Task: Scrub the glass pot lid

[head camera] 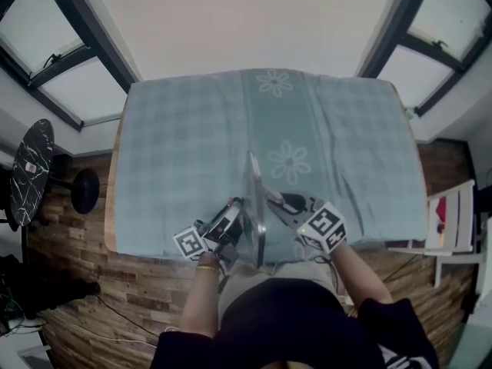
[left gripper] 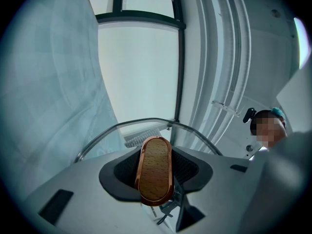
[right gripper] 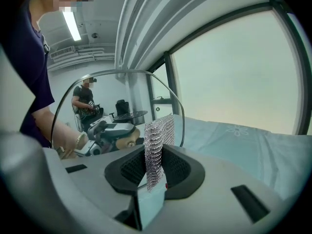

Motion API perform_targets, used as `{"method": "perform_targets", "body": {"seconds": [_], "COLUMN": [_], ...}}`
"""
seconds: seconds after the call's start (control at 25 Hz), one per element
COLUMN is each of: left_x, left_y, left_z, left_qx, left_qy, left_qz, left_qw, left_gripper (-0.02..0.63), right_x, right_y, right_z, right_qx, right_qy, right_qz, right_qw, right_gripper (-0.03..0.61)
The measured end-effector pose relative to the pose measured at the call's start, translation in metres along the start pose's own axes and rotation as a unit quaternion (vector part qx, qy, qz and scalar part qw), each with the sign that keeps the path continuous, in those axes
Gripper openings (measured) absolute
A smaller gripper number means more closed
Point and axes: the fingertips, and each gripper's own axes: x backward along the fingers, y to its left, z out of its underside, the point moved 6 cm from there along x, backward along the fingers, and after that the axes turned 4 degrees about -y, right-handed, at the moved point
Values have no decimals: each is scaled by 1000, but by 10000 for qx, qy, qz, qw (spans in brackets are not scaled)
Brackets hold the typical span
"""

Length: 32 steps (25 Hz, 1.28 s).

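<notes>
A round glass pot lid [head camera: 256, 206] is gripped by its oval wooden knob [left gripper: 155, 169] in the left gripper [head camera: 233, 215], and a silvery mesh scourer [right gripper: 158, 147] is clamped in the right gripper [head camera: 281, 203]; scrubbing is judged unfinished.

teal flowered tablecloth [head camera: 192, 152], black round side table [head camera: 31, 171], wooden floor [head camera: 69, 260], dark-framed windows [head camera: 34, 33]

obstacle: glass lid [head camera: 257, 214] upright at near edge of tablecloth [head camera: 169, 152] | free: cloth left, right, beyond lid

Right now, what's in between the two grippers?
The glass pot lid, standing on its edge between the left gripper and the right gripper. The head view shows it best.
</notes>
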Motion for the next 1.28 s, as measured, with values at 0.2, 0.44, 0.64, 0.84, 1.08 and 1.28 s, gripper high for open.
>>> {"method": "perform_targets", "body": {"seconds": [0.2,0.44,0.64,0.84,1.08,1.28], "left_x": [1,2,2,5,5,4], "left_y": [2,1,2,3,3,2], "left_z": [1,1,1,0,0,0], "left_qx": [-70,-81,-102,-42,-35,-51], "left_qy": [9,-71,-96,-174,-212,-211], "left_qz": [-50,-44,-76,-73,-99,-97], "left_qw": [10000,9999,9999,9998,9997,9997], "left_gripper": [167,167,167,167,167,167], "right_x": [-15,-27,-35,-42,-46,-47], "right_y": [-12,-25,-26,-16,-3,6], "right_z": [1,6,10,17,30,38], "right_qx": [-102,-255,-348,-396,-504,-608], "right_qy": [-71,-116,-100,-27,127,214], "right_qz": [0,-12,-139,-364,-593,-726], "right_qw": [9999,9996,9992,9985,9969,9953], "right_gripper": [81,81,81,81,81,81]}}
